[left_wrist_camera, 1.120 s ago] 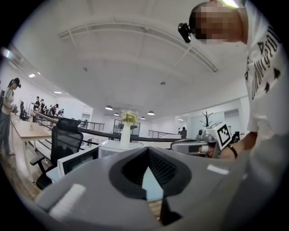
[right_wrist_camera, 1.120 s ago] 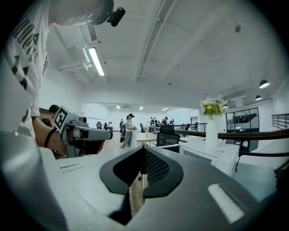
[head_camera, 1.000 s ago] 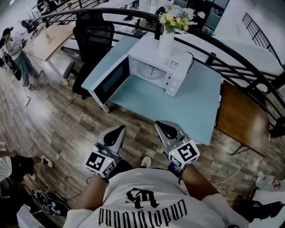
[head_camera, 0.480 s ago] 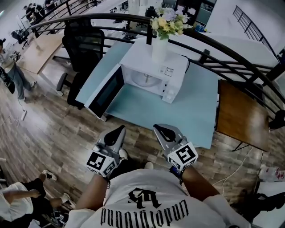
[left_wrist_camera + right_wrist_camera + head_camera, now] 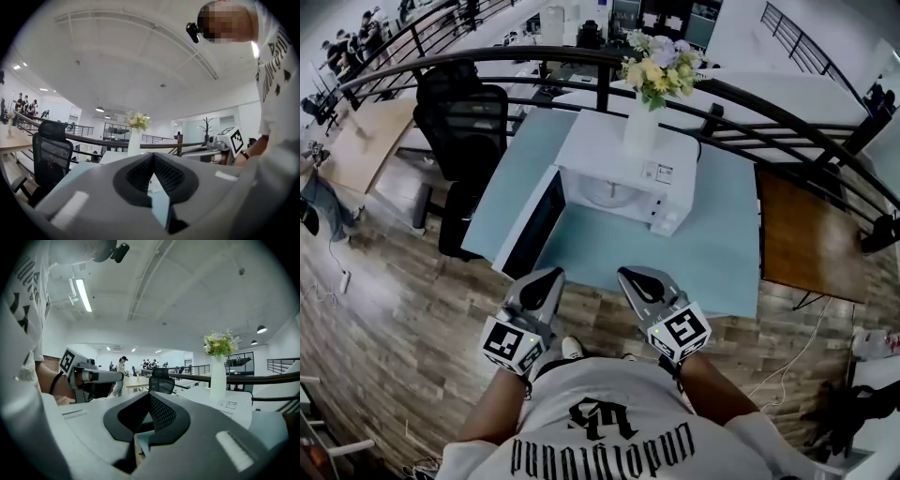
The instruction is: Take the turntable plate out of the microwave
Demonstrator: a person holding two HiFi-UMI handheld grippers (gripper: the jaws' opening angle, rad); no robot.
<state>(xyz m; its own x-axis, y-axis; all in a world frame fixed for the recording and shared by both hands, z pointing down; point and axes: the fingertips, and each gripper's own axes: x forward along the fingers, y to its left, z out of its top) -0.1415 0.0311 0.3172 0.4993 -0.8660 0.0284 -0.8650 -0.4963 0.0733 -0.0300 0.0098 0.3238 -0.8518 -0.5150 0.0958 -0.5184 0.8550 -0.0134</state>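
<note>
The white microwave [image 5: 628, 164] stands on a light blue table [image 5: 712, 253], its door [image 5: 528, 228] swung open to the left. Inside the cavity lies the pale round turntable plate [image 5: 607, 192]. My left gripper [image 5: 551, 274] and right gripper [image 5: 626, 275] are held side by side over the wooden floor, short of the table's near edge, both pointing at the microwave. Both are shut, with nothing between the jaws. In the left gripper view the left gripper [image 5: 152, 154] has its jaws closed together. The right gripper [image 5: 150, 394] shows the same in the right gripper view.
A white vase of flowers [image 5: 642, 117] stands on top of the microwave. A black office chair [image 5: 467, 141] sits left of the table, a brown side table [image 5: 806, 234] at the right. A dark curved railing [image 5: 769, 108] runs behind. People stand far off at the left.
The table and microwave have come nearer and now sit more centred in the head view. Both grippers have advanced toward the table edge and stay shut.
</note>
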